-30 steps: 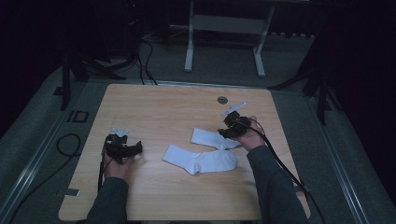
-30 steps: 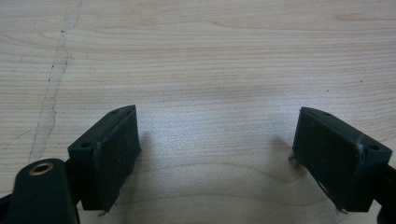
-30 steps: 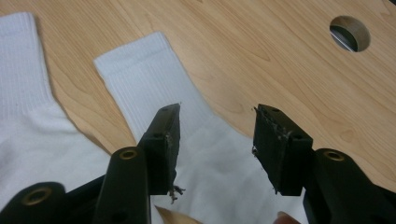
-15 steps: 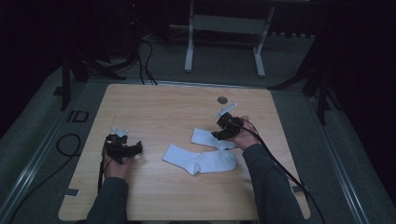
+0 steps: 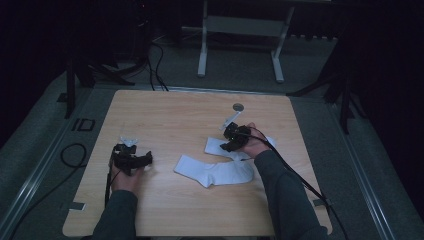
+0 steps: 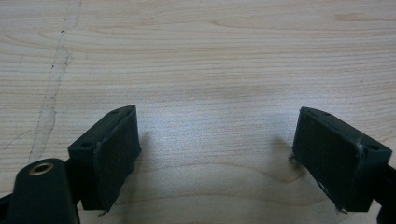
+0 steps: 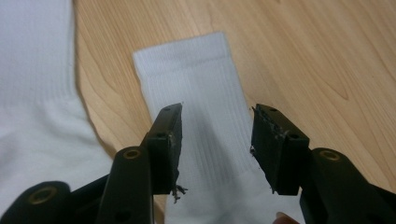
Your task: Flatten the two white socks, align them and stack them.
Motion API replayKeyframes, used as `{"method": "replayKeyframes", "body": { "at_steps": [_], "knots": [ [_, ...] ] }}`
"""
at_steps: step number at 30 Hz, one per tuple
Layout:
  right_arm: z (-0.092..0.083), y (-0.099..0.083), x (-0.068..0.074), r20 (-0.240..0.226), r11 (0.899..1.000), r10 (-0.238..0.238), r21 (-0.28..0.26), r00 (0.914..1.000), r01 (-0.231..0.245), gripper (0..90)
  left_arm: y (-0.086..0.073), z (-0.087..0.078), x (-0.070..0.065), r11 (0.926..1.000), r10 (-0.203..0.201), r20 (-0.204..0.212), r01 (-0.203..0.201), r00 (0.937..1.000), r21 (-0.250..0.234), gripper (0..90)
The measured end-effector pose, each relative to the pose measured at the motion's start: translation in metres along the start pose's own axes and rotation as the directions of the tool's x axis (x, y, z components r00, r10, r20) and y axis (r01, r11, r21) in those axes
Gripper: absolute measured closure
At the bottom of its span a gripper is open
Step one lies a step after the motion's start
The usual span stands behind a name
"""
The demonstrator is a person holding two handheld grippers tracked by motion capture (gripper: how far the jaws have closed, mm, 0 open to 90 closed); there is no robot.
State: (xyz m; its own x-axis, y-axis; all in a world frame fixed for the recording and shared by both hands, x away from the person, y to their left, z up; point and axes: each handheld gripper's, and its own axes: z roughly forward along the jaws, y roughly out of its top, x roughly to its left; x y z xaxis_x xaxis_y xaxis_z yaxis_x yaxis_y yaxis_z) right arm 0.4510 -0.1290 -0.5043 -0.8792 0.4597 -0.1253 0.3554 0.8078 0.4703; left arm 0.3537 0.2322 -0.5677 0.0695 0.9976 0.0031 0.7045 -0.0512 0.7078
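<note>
Two white socks lie on the wooden table (image 5: 170,115). The nearer sock (image 5: 215,171) is spread flat at the middle. The farther sock (image 5: 216,145) lies just behind it, partly under my right hand. My right gripper (image 5: 227,145) hovers over that farther sock; in the right gripper view its jaws stand open on either side of the ribbed cuff (image 7: 205,102), with the other sock (image 7: 32,93) at the left. My left gripper (image 5: 142,160) rests at the table's left, open over bare wood (image 6: 215,70).
A small round grey disc (image 5: 238,106) sits in the tabletop near the far edge. A white table frame (image 5: 240,30) and cables (image 5: 155,55) stand on the floor beyond. A cable (image 5: 300,180) trails from my right gripper along the forearm.
My right gripper has moved left and slightly nearer, from the sock's right end to over its cuff. The left gripper has stayed put.
</note>
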Motion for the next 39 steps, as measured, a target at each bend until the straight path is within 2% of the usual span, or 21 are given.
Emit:
{"method": "replayKeyframes", "body": {
  "at_steps": [2,4,7,11,13,16,17,21,22,26,28,32,36,39],
  "knots": [
    [0.003,0.001,0.0,0.001,1.0,-0.013,0.013,0.9999,0.013,53.2,0.0,0.0,0.0,1.0,0.001,0.0,-0.001,1.0,0.001,14.9],
    [0.014,0.0,0.0,0.002,0.999,-0.018,0.035,0.9998,0.018,55.1,0.0,0.0,0.0,1.0,0.0,0.0,0.0,1.0,0.0,14.9],
    [0.024,-0.001,0.001,-0.005,0.998,-0.021,0.059,0.9998,0.021,51.5,0.0,0.0,0.0,1.0,0.0,0.0,0.0,1.0,0.0,14.9],
    [0.03,0.0,0.002,-0.04,0.999,-0.027,0.046,0.9988,0.029,50.8,0.0,0.0,0.0,1.0,0.001,0.0,-0.001,1.0,0.0,14.9],
    [0.032,-0.001,0.0,-0.056,0.999,-0.014,0.046,0.9983,0.016,50.5,0.0,0.0,0.0,1.0,0.001,0.0,-0.001,1.0,0.001,14.9],
    [0.034,-0.003,-0.008,-0.103,0.998,0.048,0.049,0.9936,-0.043,50.3,0.0,0.0,0.0,1.0,0.002,0.001,-0.002,1.0,0.001,14.9],
    [0.034,-0.004,-0.009,-0.106,0.998,0.052,0.044,0.993,-0.047,51.2,0.0,0.0,0.0,1.0,0.003,0.001,-0.003,1.0,0.001,14.9],
    [0.033,-0.005,-0.008,-0.097,0.997,0.064,0.041,0.9932,-0.06,54.5,0.0,0.0,0.0,1.0,0.003,0.002,-0.003,1.0,0.002,14.9],
    [0.032,-0.005,-0.006,-0.09,0.997,0.072,0.035,0.9934,-0.069,66.3,0.0,0.0,0.0,1.0,0.002,0.002,-0.002,1.0,0.002,14.9],
    [0.032,-0.008,-0.008,-0.073,0.995,0.097,0.016,0.9926,-0.096,80.4,0.0,0.0,0.0,1.0,0.002,0.002,-0.002,1.0,0.002,14.9],
    [0.032,-0.009,-0.011,-0.075,0.993,0.114,0.014,0.9906,-0.113,82.0,0.0,0.0,0.0,1.0,0.003,0.001,-0.003,1.0,0.002,14.9],
    [0.027,-0.008,-0.011,-0.02,0.993,0.111,0.04,0.9937,-0.11,82.6,0.0,0.0,0.0,1.0,0.002,0.002,-0.002,1.0,0.002,14.9],
    [0.008,-0.01,-0.012,0.013,0.994,0.104,0.031,0.9945,-0.104,82.7,0.0,0.0,0.0,1.0,0.002,0.002,-0.002,1.0,0.002,14.9],
    [-0.008,-0.012,-0.016,0.011,0.992,0.122,0.005,0.9924,-0.122,82.7,0.0,0.0,0.0,1.0,0.002,0.002,-0.002,1.0,0.002,14.9]
  ]
}}
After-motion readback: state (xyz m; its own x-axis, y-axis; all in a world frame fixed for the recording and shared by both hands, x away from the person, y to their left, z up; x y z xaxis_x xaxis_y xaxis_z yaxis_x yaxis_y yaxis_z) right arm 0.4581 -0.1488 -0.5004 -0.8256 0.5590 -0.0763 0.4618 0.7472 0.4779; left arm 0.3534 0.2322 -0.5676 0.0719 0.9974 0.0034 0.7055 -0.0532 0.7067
